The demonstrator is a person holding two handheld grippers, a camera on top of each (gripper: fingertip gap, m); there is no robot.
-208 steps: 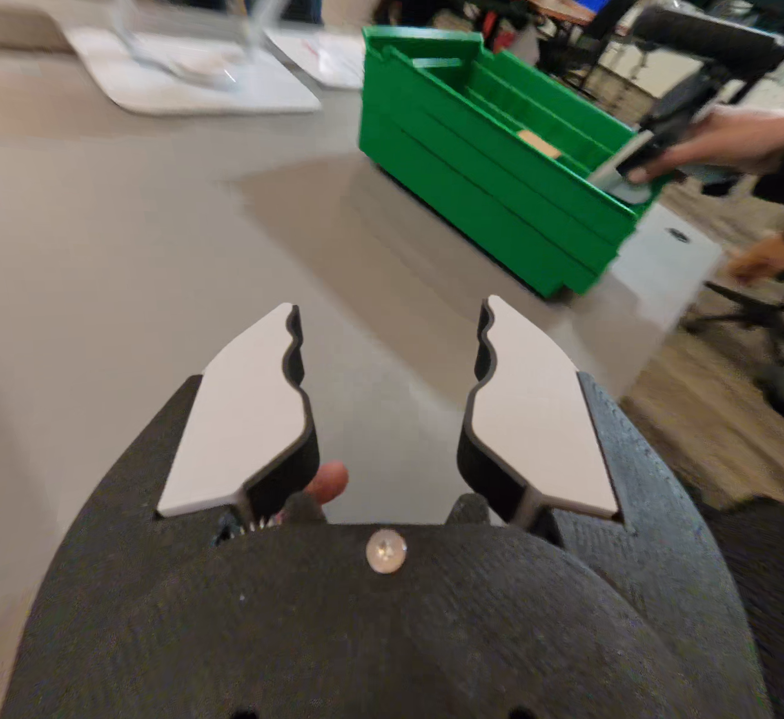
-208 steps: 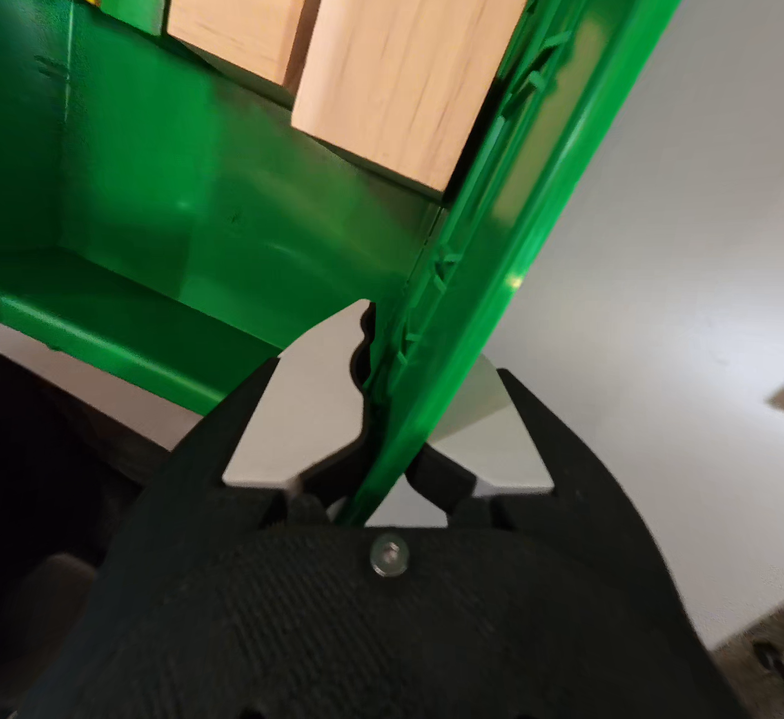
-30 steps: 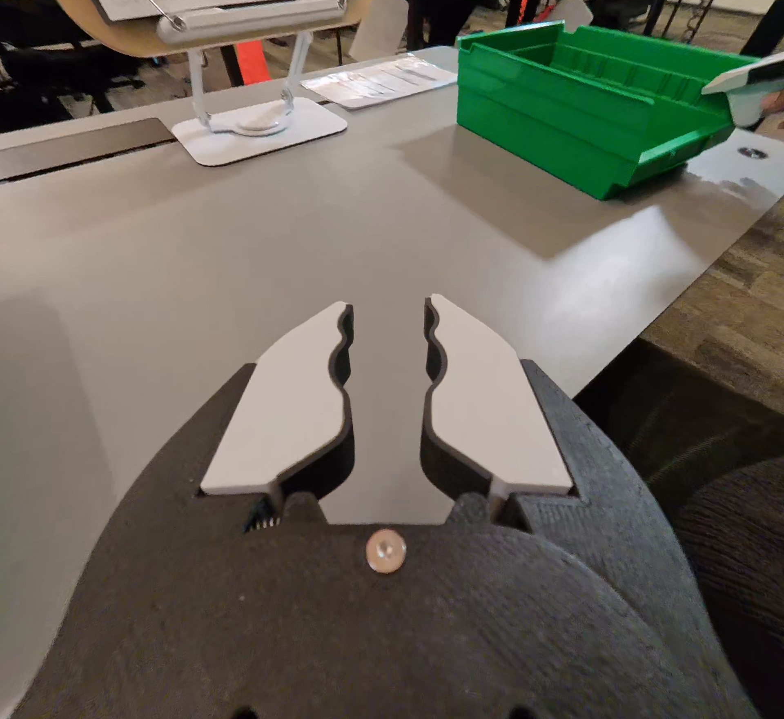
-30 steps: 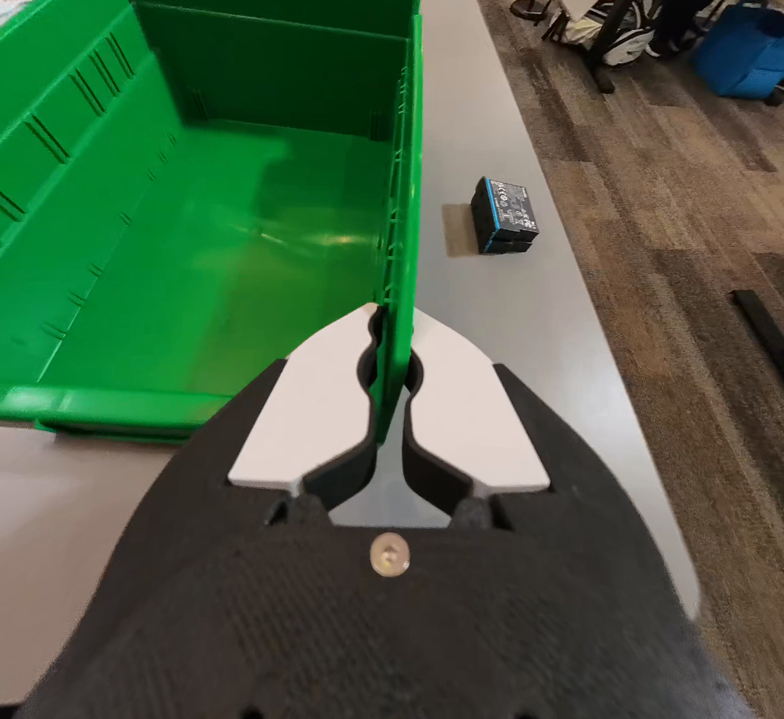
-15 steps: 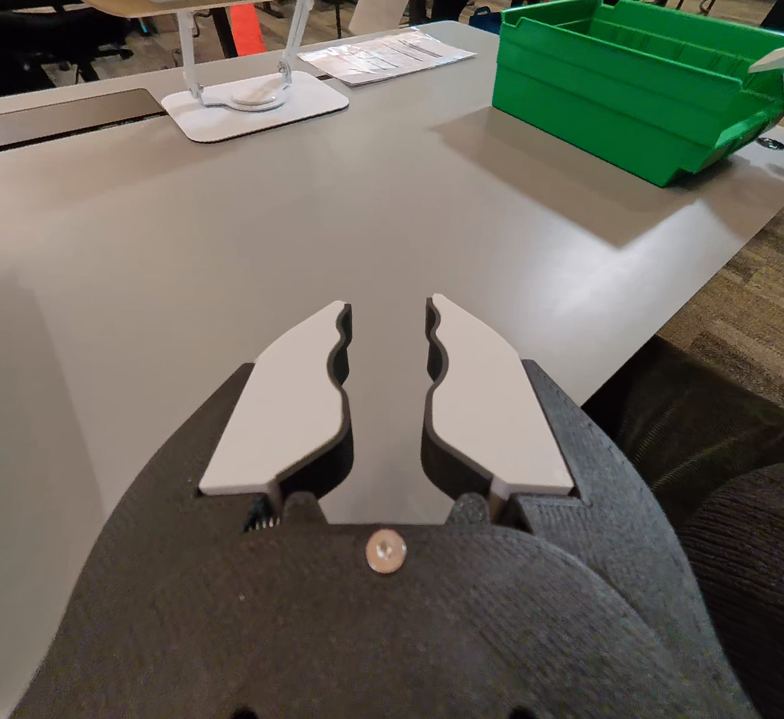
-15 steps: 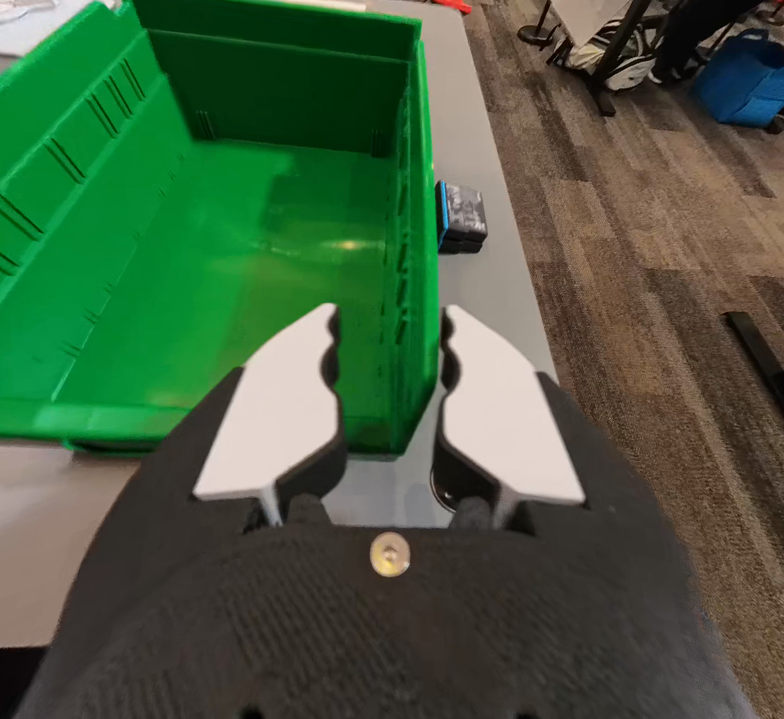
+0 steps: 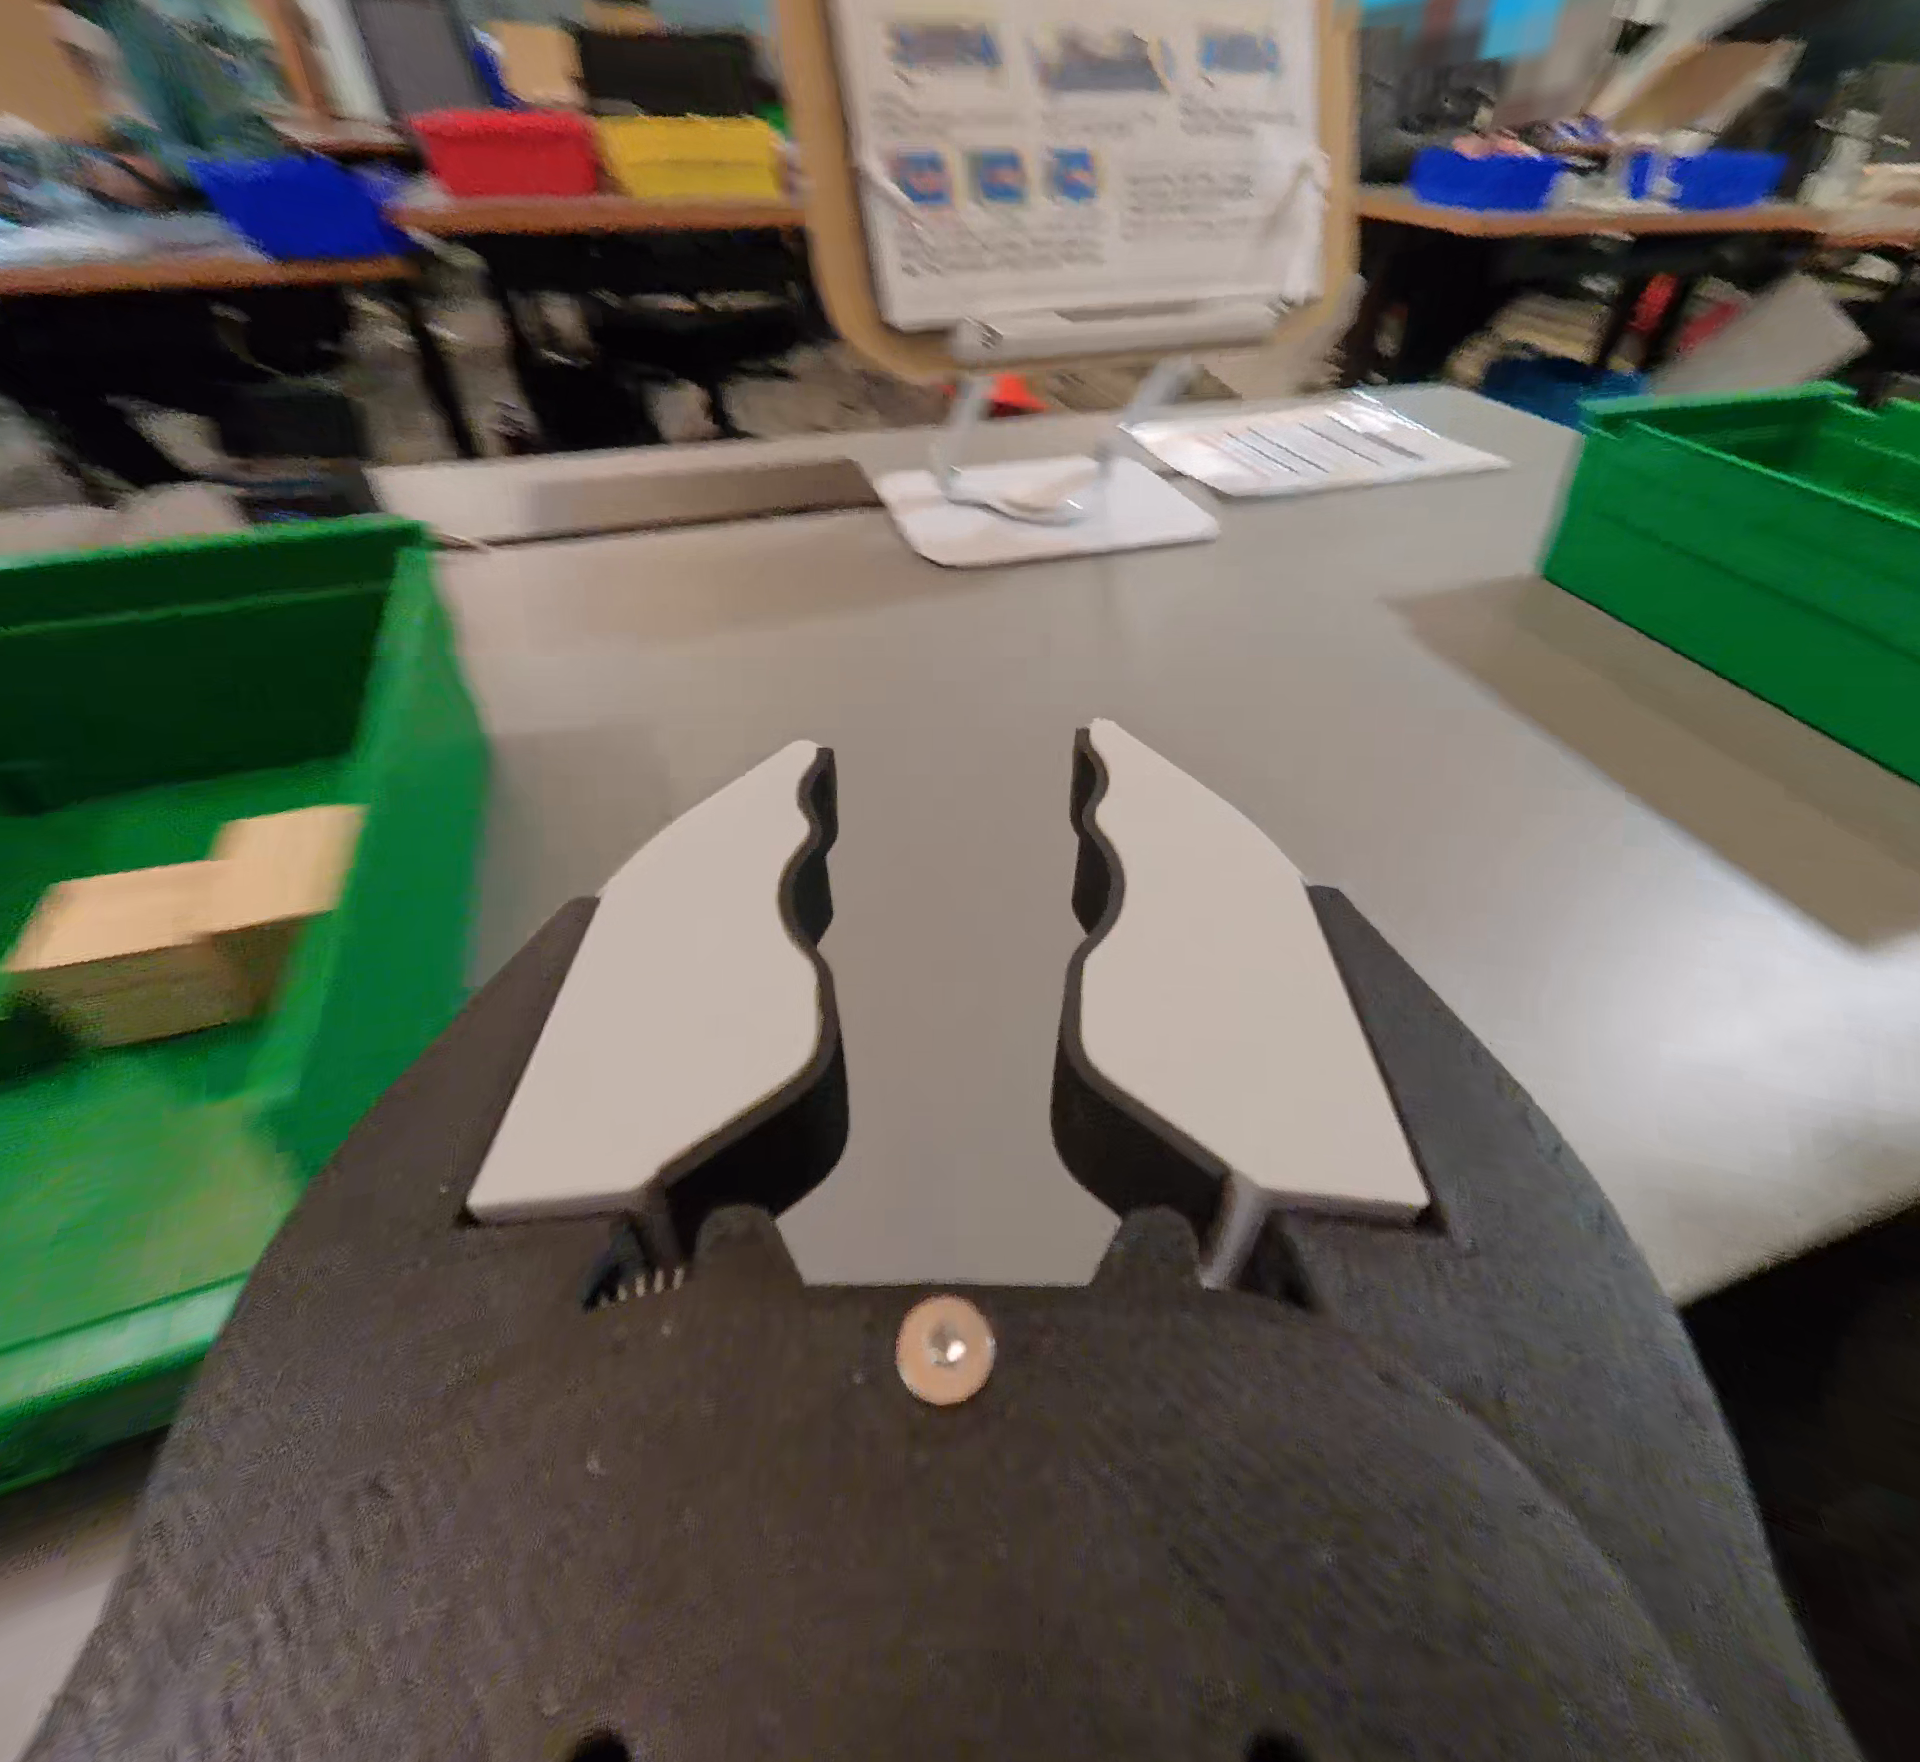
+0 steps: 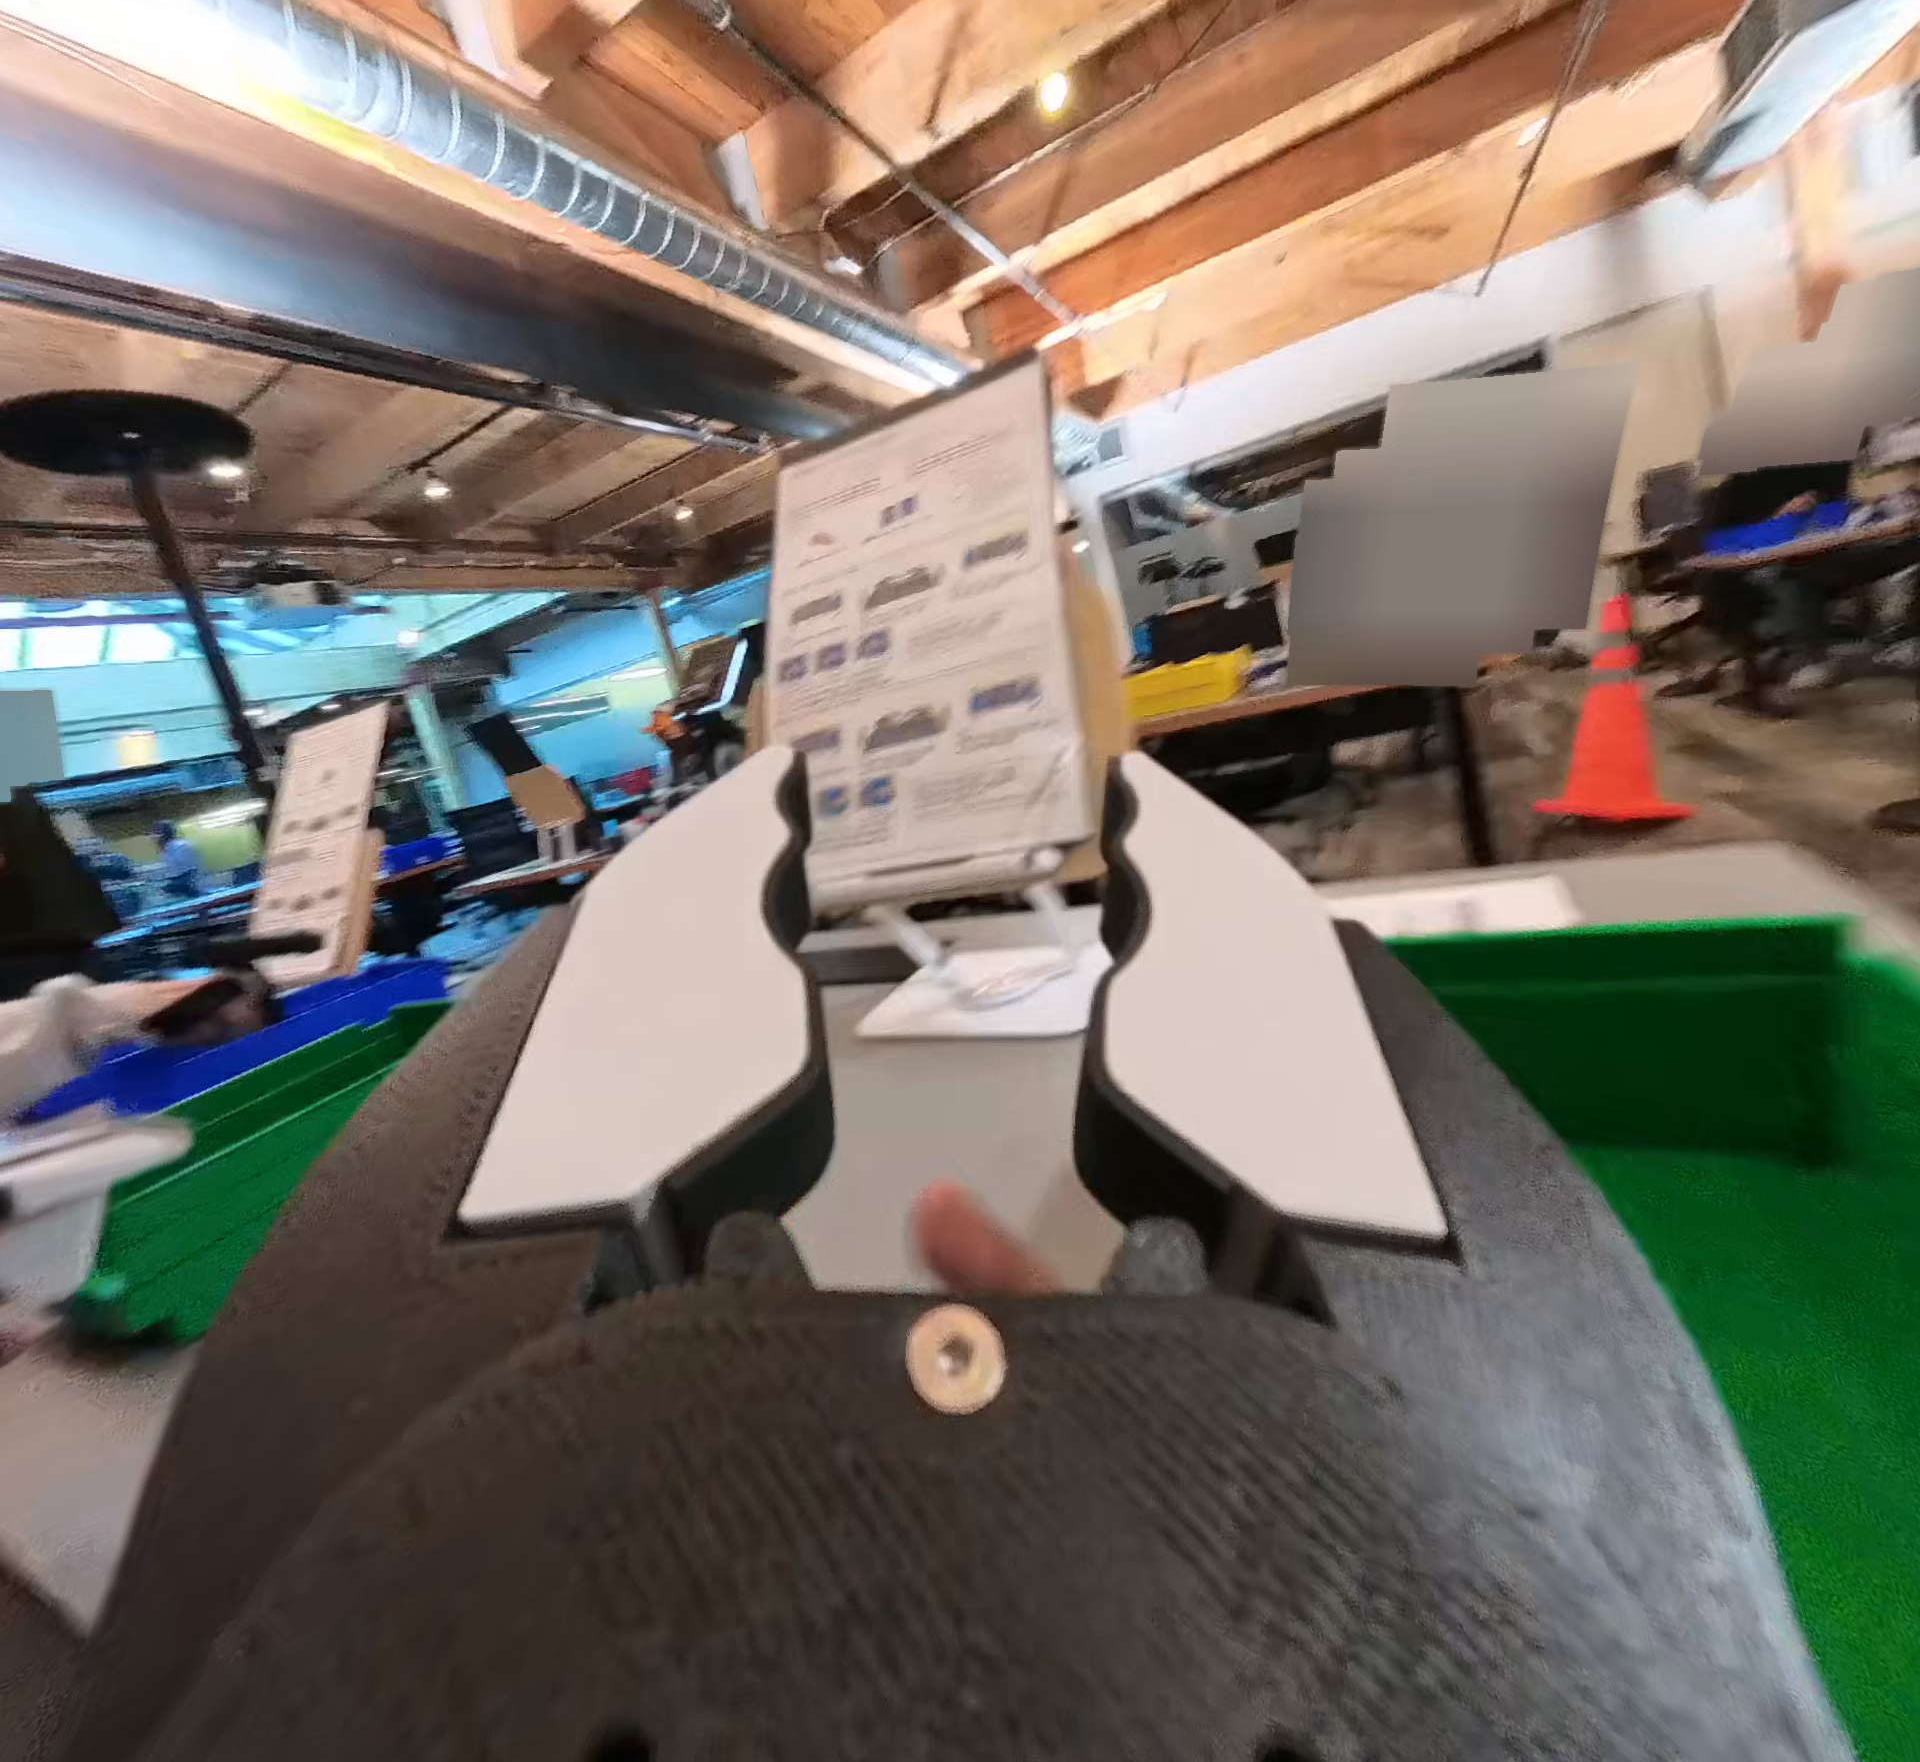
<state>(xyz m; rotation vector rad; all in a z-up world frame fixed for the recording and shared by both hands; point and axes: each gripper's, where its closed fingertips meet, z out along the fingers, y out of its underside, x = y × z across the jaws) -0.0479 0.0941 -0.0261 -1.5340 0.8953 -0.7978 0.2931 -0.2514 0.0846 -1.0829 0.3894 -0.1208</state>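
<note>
Grey worktop [image 7: 1299,725] fills a busy workshop room with timber ceiling beams. Left gripper [image 7: 951,767] hovers over bare worktop, its fingers [image 7: 675,1006] spread with nothing between them; a green bin [image 7: 416,777] holding a wooden block [image 7: 177,933] sits just to its left. Right gripper [image 8: 954,777] is tilted upward, fingers [image 8: 1236,1037] spread and empty, above another green bin [image 8: 1662,1037]. A paper stand [image 7: 1060,102] rises at the far side.
</note>
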